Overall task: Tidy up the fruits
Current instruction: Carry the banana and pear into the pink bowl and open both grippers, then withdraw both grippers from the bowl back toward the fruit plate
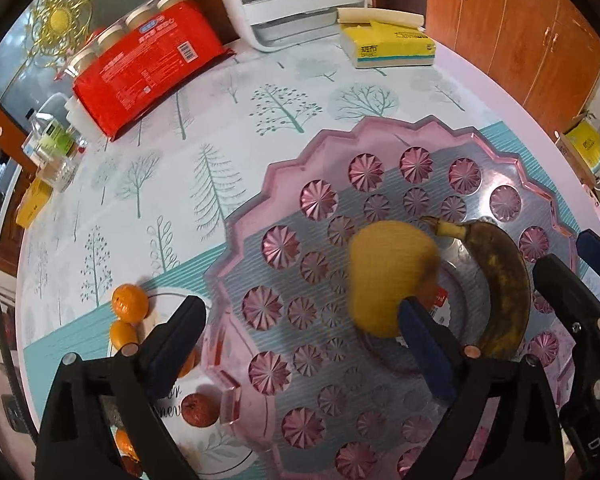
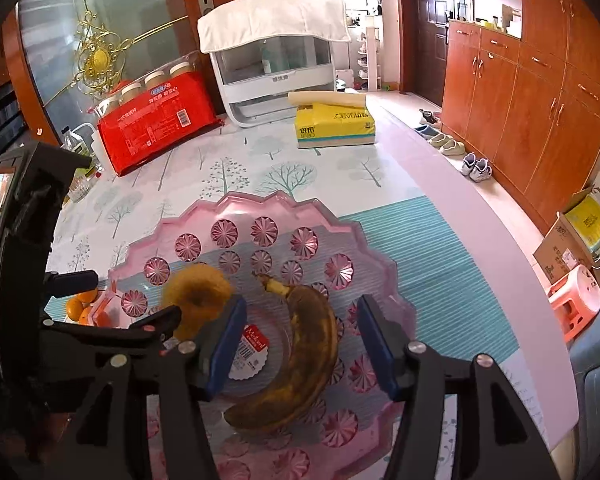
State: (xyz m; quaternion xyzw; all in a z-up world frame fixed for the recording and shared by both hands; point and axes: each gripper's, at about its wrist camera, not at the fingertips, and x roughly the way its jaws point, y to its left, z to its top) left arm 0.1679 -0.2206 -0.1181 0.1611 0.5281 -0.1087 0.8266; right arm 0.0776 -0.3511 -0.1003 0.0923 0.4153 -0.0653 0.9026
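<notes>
A pink cut-glass tray (image 1: pixel 284 160) (image 2: pixel 260 200) lies on the tree-print tablecloth. Inside it a yellow round fruit (image 1: pixel 388 276) (image 2: pixel 196 296) looks blurred in the left wrist view, right beside the blue pad of my left gripper (image 1: pixel 300 320), whose jaws stand wide open. A brown-spotted banana (image 1: pixel 500 280) (image 2: pixel 308 344) rests in the tray between the pads of my right gripper (image 2: pixel 302 340), which is open and clear of it on both sides. Small oranges (image 1: pixel 130 303) (image 2: pixel 82 306) and a reddish fruit (image 1: pixel 198 410) sit on a white plate (image 1: pixel 220 452) left of the tray.
At the back of the table are a red pack of jars (image 1: pixel 148 64), a yellow tissue pack (image 1: pixel 388 44) and a white appliance (image 2: pixel 276 64). Bottles and a glass (image 1: pixel 56 148) stand at the left edge. Past the table's right edge are a stool (image 2: pixel 576 304) and boxes.
</notes>
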